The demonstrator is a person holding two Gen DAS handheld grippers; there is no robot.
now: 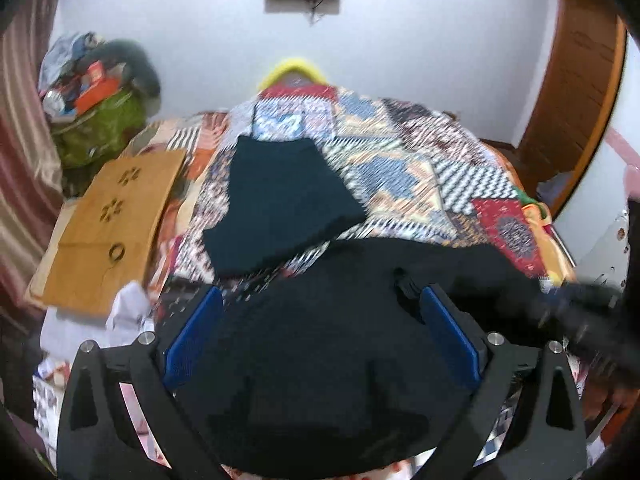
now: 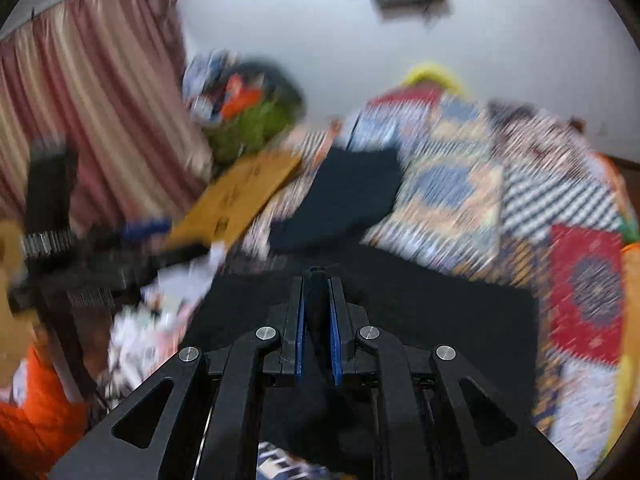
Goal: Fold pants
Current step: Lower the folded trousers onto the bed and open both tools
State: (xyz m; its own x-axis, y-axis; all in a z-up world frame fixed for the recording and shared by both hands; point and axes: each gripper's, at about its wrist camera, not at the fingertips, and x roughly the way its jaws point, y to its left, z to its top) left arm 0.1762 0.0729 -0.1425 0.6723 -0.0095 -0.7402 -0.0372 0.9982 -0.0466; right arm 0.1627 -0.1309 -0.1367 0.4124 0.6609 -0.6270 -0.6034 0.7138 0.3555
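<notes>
Black pants (image 1: 320, 360) lie spread on the patchwork quilt (image 1: 400, 176) near the bed's front edge. My left gripper (image 1: 322, 292) hovers over them, its blue pads (image 1: 192, 340) far apart with only flat cloth below, so it is open. My right gripper (image 2: 318, 276) is shut on a pinch of the black pants (image 2: 440, 312), and dark cloth shows between its blue pads (image 2: 334, 344). The right gripper shows as a blur at the right edge of the left wrist view. A folded dark teal garment (image 1: 276, 204) (image 2: 344, 200) rests farther back on the quilt.
A brown paper bag (image 1: 108, 224) with paw prints lies left of the folded garment. Behind it stand a green bag and clutter (image 1: 96, 120) against a striped curtain (image 2: 80, 100). A wooden door (image 1: 576, 100) is at the right. White cloth (image 1: 132, 312) sits by the bed's left edge.
</notes>
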